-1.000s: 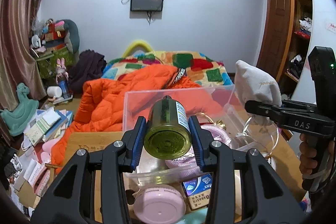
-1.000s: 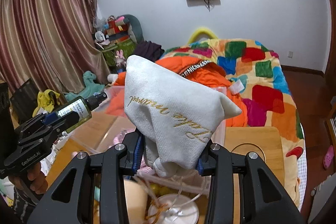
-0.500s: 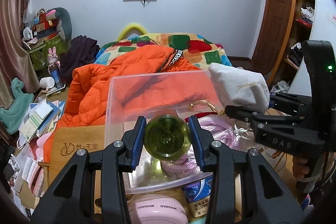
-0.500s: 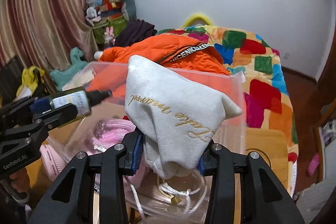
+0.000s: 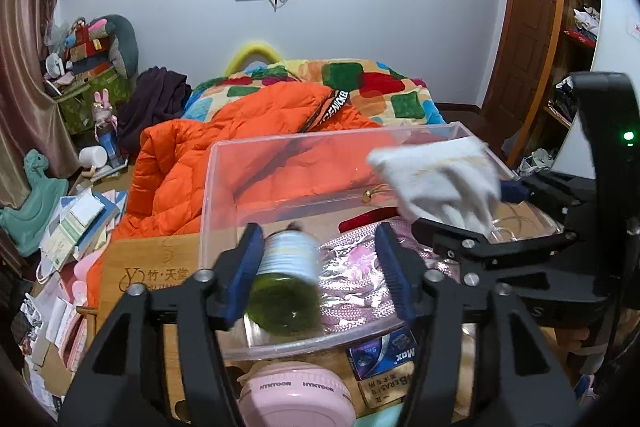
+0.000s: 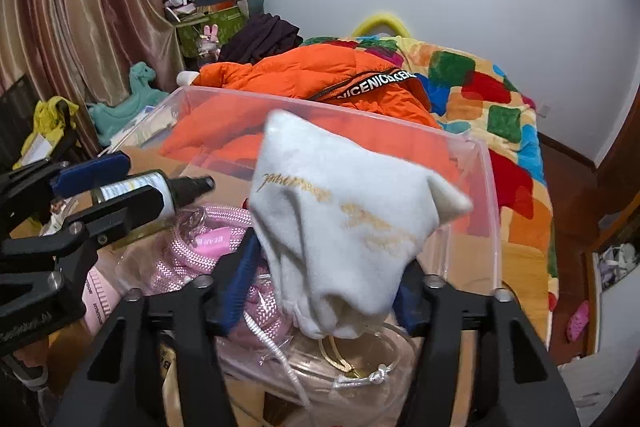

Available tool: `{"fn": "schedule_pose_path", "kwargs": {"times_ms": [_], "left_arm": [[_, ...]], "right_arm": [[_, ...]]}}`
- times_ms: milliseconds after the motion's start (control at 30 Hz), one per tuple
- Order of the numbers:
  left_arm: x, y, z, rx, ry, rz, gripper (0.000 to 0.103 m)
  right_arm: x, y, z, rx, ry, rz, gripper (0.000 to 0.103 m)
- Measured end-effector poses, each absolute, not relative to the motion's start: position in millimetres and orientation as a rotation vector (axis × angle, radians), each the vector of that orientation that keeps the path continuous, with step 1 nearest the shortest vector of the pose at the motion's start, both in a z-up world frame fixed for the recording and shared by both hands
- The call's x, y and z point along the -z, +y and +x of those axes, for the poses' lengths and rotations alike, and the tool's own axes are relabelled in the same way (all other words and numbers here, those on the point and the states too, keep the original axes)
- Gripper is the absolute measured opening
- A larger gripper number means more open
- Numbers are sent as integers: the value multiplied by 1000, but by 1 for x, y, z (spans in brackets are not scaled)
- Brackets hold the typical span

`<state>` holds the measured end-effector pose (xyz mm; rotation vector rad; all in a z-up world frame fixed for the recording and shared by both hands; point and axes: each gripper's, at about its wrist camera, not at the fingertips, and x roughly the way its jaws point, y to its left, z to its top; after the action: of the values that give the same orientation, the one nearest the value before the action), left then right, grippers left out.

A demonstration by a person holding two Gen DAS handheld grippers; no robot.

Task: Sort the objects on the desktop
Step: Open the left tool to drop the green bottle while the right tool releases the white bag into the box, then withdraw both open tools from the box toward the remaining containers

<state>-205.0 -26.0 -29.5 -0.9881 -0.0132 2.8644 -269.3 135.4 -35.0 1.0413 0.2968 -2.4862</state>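
Note:
My left gripper [image 5: 320, 271] is open over the clear plastic bin [image 5: 224, 163]. The green bottle [image 5: 286, 287] with a white label sits loose and blurred between its fingers, leaning on the left finger, above the pink rope bundle [image 5: 352, 267]. In the right wrist view the bottle [image 6: 160, 191] points its black cap into the bin [image 6: 488, 187]. My right gripper [image 6: 326, 279] is open wide around the white cloth pouch [image 6: 344, 223], which is blurred and sagging over the bin. The pouch also shows in the left wrist view [image 5: 436, 179].
A pink round case [image 5: 296, 395] and a small blue box [image 5: 384, 351] lie on the wooden desk [image 5: 152, 267] in front of the bin. Clear tubing and a gold cord [image 6: 348, 363] lie under the pouch. A bed with an orange jacket [image 5: 240, 147] stands behind.
Both grippers have opened over the bin. The bottle has slipped loose from the left fingers and tilted down; the pouch has come free of the right fingers and is dropping.

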Motion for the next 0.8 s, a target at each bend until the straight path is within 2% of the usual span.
{"fn": "schedule_pose_path", "kwargs": {"times_ms": [167,367,667,800], "left_arm": [[18,-26,-197,-2882,-17,-945,65],[-1,-27,-179,-2917,-21,-866,75],[-23,-46,-141,-2953,-75,-781,83],[-23,-54,-126,-2970,-78,-785,87]], "right_arm": [[15,137,-251,2572,351,926,80],[-3,142,-231,2613,390,853,81],[-26,167,-193,2669,357,770,83],[-34,182,-178,2701,344,729,93]]}}
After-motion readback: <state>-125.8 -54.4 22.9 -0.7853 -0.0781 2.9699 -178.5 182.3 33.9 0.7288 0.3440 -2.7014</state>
